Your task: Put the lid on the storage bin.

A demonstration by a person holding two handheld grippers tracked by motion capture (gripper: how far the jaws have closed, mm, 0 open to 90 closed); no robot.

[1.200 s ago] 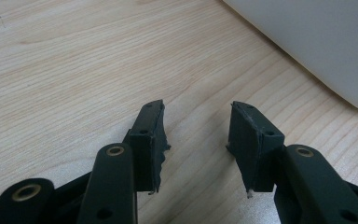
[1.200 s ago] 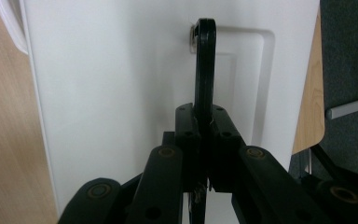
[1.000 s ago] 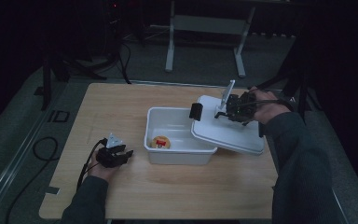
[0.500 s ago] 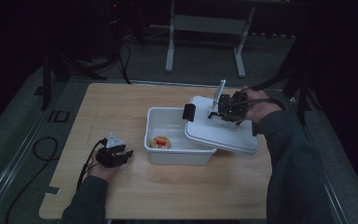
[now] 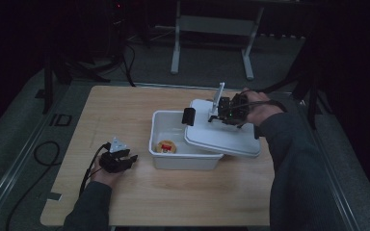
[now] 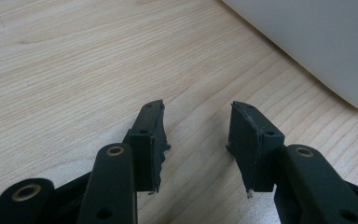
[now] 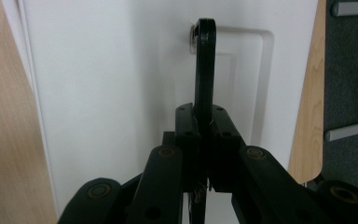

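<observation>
The flat white plastic lid (image 5: 224,137) hangs by its black handle (image 7: 204,65), pinched tight in our right tongs (image 7: 204,122). Our left tongs (image 6: 196,135) rest apart, holding nothing, beside the white plastic box (image 5: 173,159).

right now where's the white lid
In the high view the white lid sits tilted over the right part of the white bin, held by its black handle in the right gripper.

Looks like a dim lab or recording room: bare wooden surface (image 5: 125,110) on grey carpet (image 5: 19,144), loose black cables (image 5: 43,154) across the floor, a metal stand's legs (image 5: 212,43) behind, darkness beyond.
</observation>
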